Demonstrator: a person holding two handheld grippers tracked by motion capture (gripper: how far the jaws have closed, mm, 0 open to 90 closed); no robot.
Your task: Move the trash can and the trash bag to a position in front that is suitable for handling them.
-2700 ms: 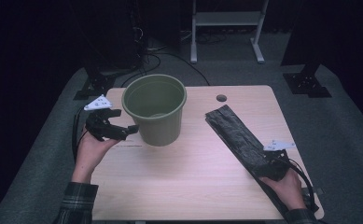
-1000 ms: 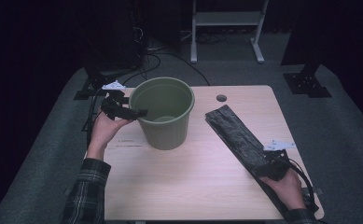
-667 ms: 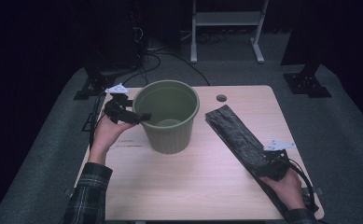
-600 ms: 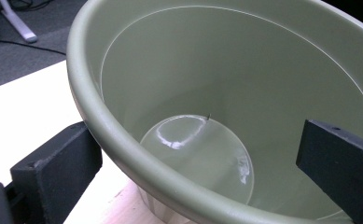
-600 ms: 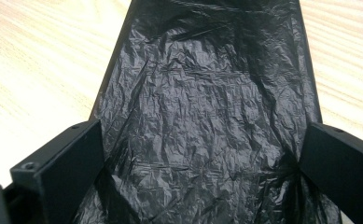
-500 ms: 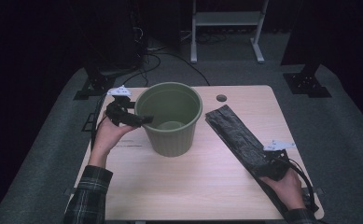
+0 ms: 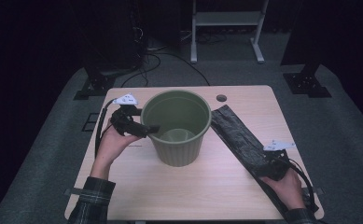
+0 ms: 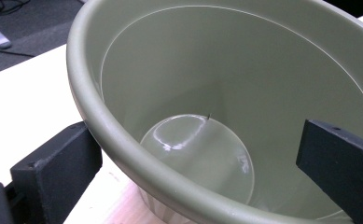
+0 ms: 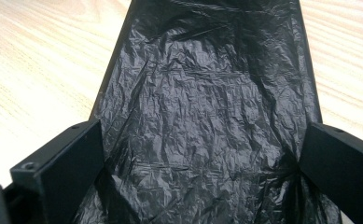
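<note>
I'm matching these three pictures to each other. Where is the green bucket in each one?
High view: green bucket at table centre.
Left gripper view: its rim crosses between the open jaws, one outside, one inside.
Right gripper view: black bag there instead.
Shared landmark: the pale wooden table.

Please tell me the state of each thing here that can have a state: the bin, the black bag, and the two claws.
Green plastic bin: upright on the table, empty inside.
Black trash bag: folded flat, lying on the table, not opened.
Left claw: open, one jaw outside the bin rim and one inside.
Right claw: open, jaws on either side of the near end of the bag.
</note>
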